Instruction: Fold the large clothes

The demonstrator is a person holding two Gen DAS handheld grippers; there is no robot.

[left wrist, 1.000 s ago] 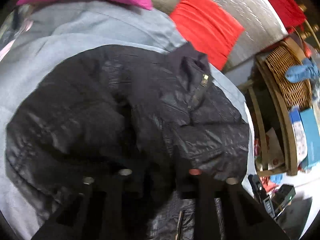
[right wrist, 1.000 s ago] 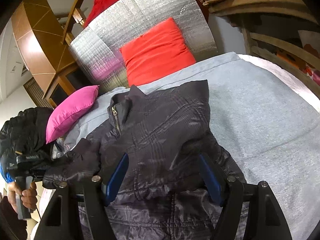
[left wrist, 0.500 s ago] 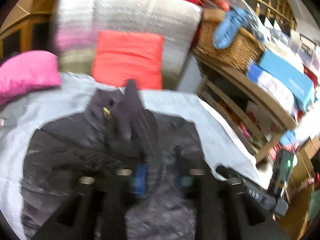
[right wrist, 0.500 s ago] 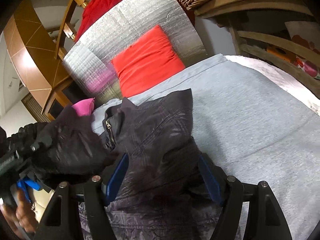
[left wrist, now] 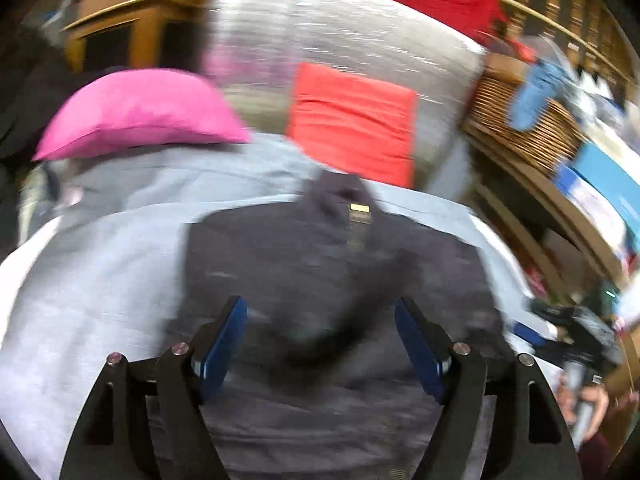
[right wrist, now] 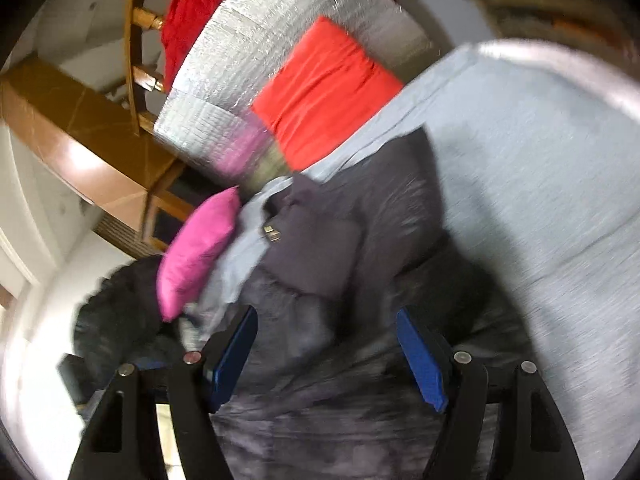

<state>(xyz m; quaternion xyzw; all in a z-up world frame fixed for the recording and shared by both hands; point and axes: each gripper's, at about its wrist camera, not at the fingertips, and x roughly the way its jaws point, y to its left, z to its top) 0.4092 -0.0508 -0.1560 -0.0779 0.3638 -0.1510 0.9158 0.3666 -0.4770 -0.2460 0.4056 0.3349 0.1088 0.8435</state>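
- The dark jacket (left wrist: 320,280) lies on the grey bed cover (left wrist: 100,280), its collar toward 12 o'clock.
- The left gripper (left wrist: 320,344) has just been opening; its jaws stand wide above the jacket and grasp nothing.
- The right gripper (right wrist: 326,356) is released too, over the jacket.
- A pink pillow (left wrist: 140,116) lies at 10 o'clock.

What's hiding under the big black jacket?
The black jacket lies spread on a light grey sheet, which shows all around it. Whatever sits directly beneath the jacket's middle is covered, so only sheet can be assumed, not seen.
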